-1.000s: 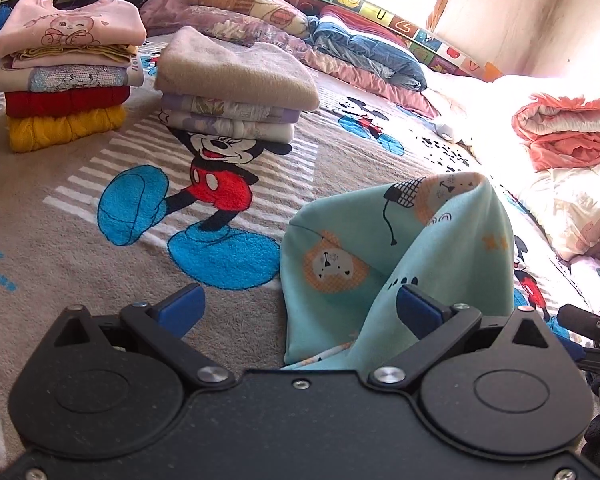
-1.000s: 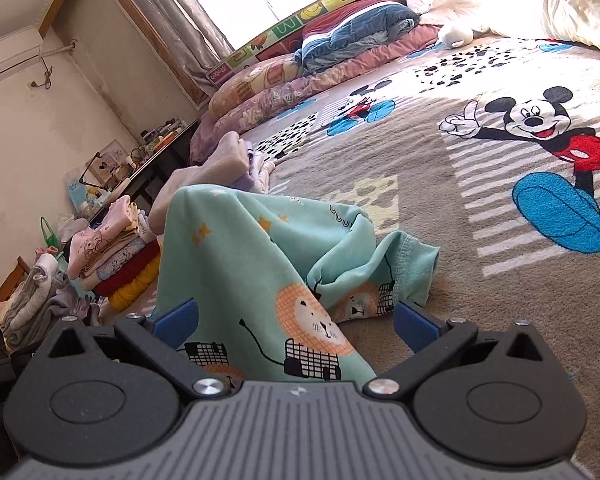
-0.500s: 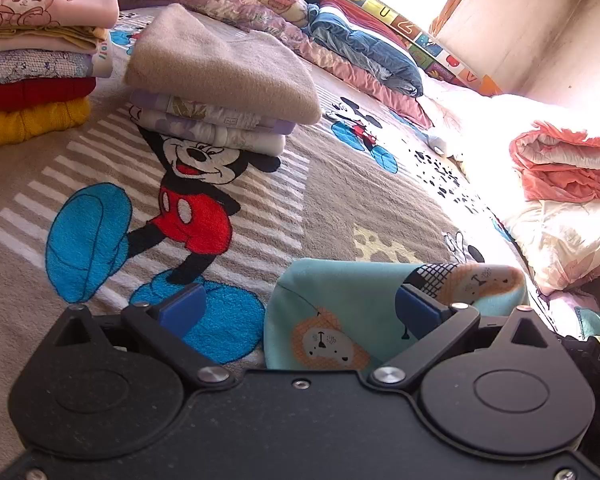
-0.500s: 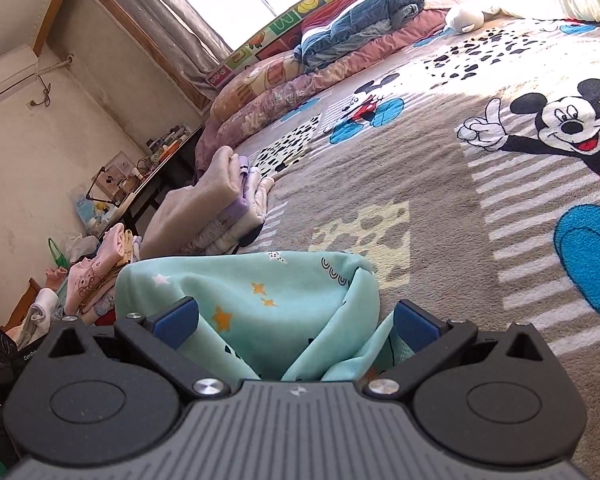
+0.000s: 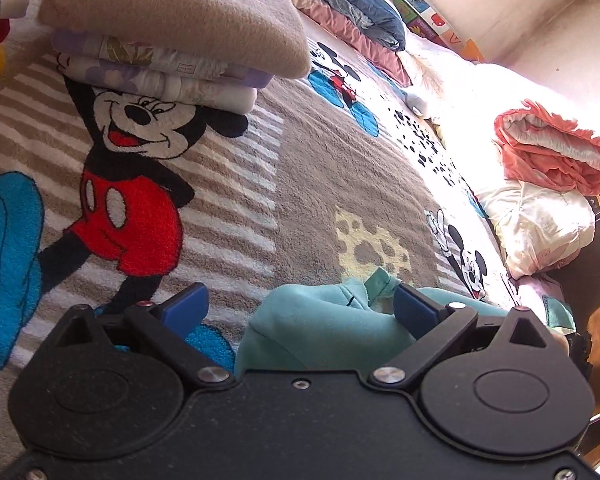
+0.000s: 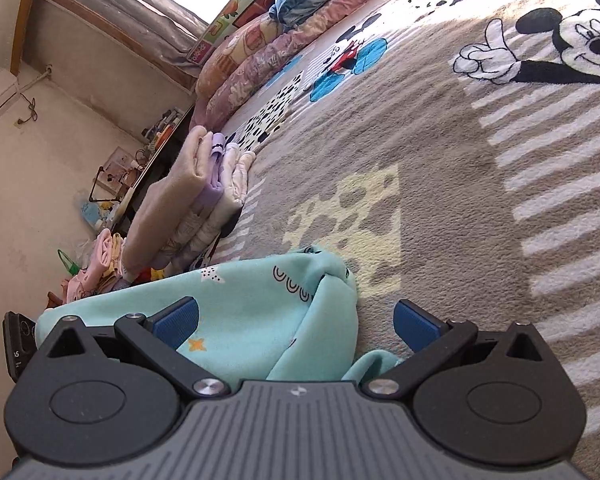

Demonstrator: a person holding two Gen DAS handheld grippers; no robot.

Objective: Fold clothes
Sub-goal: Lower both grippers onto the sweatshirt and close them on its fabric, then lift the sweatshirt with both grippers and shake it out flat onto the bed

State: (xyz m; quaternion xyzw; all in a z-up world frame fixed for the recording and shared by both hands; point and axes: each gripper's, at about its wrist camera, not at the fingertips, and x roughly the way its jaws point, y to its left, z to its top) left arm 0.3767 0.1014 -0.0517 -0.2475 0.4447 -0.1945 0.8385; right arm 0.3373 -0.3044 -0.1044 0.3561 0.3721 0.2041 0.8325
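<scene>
Both claws were seen spread wide, nothing gripped. The left gripper (image 5: pixel 298 310) and right gripper (image 6: pixel 296 320) were held low over the teal garment (image 6: pixel 256 316), bunched on the blanket (image 5: pixel 308 176) at 6 o'clock. Star/rainbow print was visible in right view only; folded stack (image 5: pixel 172 36) at 11 in left view.

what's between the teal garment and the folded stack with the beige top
Only bare cartoon-mouse blanket, in the left wrist view, between crumpled teal printed garment and beige-topped folded stack.

one teal garment (image 5: pixel 324 320), two grippers (image 5: pixel 298 310) (image 6: pixel 296 322)
</scene>
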